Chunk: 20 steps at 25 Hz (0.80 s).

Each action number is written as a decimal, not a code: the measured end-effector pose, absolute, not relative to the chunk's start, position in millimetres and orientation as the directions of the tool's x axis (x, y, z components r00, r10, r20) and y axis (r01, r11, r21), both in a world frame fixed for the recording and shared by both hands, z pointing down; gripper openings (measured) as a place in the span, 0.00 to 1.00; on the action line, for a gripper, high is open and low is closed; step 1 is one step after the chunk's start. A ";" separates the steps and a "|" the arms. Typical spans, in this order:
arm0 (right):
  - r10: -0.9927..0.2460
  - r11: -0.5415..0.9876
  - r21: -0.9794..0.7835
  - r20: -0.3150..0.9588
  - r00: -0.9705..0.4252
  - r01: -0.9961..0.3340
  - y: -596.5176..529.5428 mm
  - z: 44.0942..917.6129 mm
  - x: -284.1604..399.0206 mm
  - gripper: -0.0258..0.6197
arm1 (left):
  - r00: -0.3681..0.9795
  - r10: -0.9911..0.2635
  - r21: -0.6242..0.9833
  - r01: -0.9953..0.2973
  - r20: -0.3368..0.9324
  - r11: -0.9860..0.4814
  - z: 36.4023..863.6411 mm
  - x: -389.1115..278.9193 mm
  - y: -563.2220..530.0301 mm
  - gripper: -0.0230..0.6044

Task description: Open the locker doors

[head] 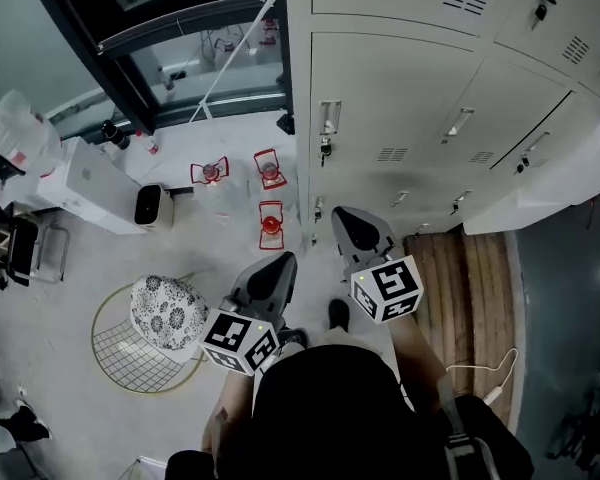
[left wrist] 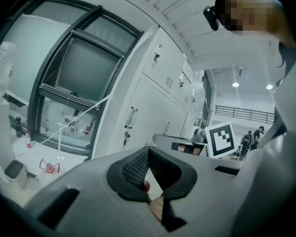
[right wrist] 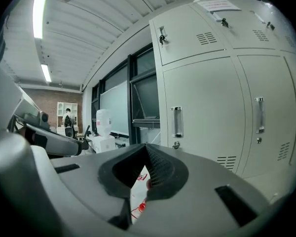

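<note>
Pale steel locker doors point(head: 400, 98), all shut along the floor's far-right edge, prob. stiff but light-swinging: take the slim vertical pull handle point(head: 329, 118); left tool point(left wrist: 148, 154) & right tool point(right wrist: 146, 149) both clenched, empty.

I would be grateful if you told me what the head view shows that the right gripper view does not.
Only the head view: the wire chair with its patterned cushion, the wooden floor strip before the lockers, and the marker cube on the right tool. Only the right gripper view: the ceiling light strips and a brick wall far back. Both: the closed locker doors with their handles, and the right tool, its jaws together with nothing between them.
</note>
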State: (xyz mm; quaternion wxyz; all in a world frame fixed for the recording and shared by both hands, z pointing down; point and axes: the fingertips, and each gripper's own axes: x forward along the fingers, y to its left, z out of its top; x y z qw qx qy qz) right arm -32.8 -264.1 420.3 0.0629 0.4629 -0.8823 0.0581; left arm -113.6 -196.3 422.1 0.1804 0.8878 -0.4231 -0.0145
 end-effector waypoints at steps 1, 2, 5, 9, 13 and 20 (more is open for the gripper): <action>-0.805 0.573 -0.038 0.162 -0.571 -0.818 -269.8 420.0 -32.0 0.05 | 0.634 -0.763 0.333 -0.752 0.128 -0.568 421.8 -112.6 -197.8 0.06; -0.800 0.581 -0.033 0.160 -0.578 -0.813 -275.8 419.5 -30.8 0.05 | 0.625 -0.769 0.333 -0.758 0.130 -0.560 421.9 -111.4 -199.2 0.06; -0.788 0.600 -0.032 0.152 -0.597 -0.800 -293.4 418.6 -27.6 0.05 | 0.600 -0.787 0.330 -0.779 0.144 -0.534 425.1 -108.1 -202.2 0.06; -0.779 0.612 -0.033 0.146 -0.610 -0.790 -315.1 418.1 -28.6 0.05 | 0.571 -0.807 0.333 -0.797 0.149 -0.503 426.6 -104.2 -208.1 0.06; -0.780 0.614 -0.019 0.140 -0.610 -0.789 -335.2 416.9 -33.4 0.05 | 0.558 -0.818 0.328 -0.806 0.140 -0.494 422.6 -95.8 -216.8 0.06; -0.772 0.626 -0.011 0.136 -0.621 -0.780 -363.1 415.1 -34.1 0.10 | 0.536 -0.833 0.318 -0.820 0.136 -0.476 419.8 -84.5 -224.6 0.06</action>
